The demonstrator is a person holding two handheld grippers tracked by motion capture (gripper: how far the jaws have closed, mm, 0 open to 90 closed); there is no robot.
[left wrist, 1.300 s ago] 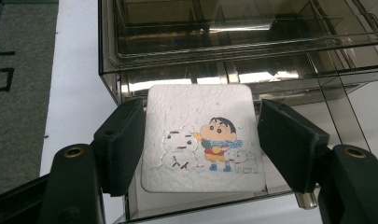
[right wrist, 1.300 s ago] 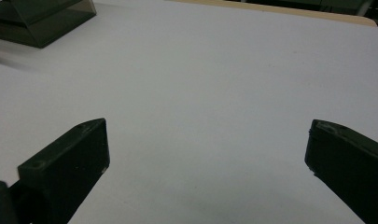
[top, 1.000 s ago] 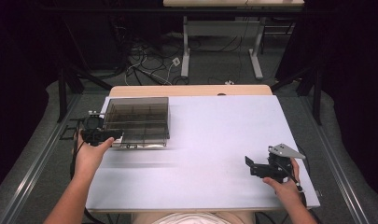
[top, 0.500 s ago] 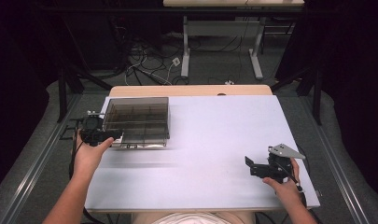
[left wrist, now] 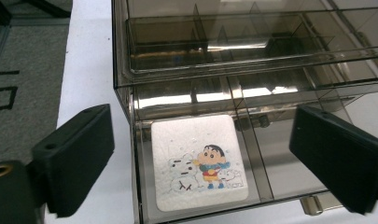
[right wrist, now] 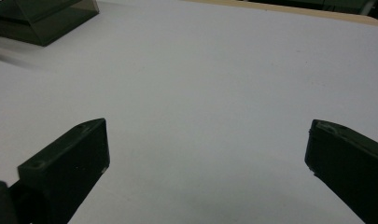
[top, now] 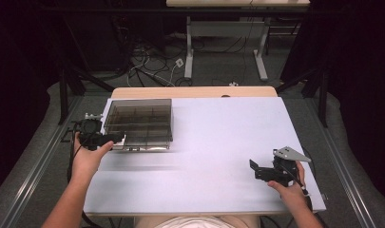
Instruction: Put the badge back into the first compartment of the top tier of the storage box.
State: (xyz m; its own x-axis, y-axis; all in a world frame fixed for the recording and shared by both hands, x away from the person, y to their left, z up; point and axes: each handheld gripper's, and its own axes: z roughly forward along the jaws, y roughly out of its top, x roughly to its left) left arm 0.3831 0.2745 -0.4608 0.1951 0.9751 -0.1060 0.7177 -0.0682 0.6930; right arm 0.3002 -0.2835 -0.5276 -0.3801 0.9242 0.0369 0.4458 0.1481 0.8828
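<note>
Smoked, see-through plastic makes up the organiser box (top: 139, 122), which sits at about ten o'clock on the white table (top: 218, 142), close to the far left corner. Its walls let the inner dividers show, and in the left gripper view a lower drawer (left wrist: 210, 163) appears drawn out toward the camera, with a white card (left wrist: 199, 161) printed with a cartoon child and snowmen lying flat in its left compartment. The compartment beside it looks bare. The left gripper (left wrist: 200, 158) points at the box from the nine o'clock edge of the table, jaws spread wide, one on each side of the drawer's front and touching neither the drawer nor the card. That wide stance probably serves the drawer, whether to reach the card or to push the front shut; I cannot tell which. The card lies flat, so lifting it would likely need a jaw tip worked under an edge. The right gripper (top: 271, 171) rests low at about four o'clock, well apart from the box, jaws also spread with bare table between them in its own view, apparently parked out of the way while the left hand (top: 88, 159) does the work.
</note>
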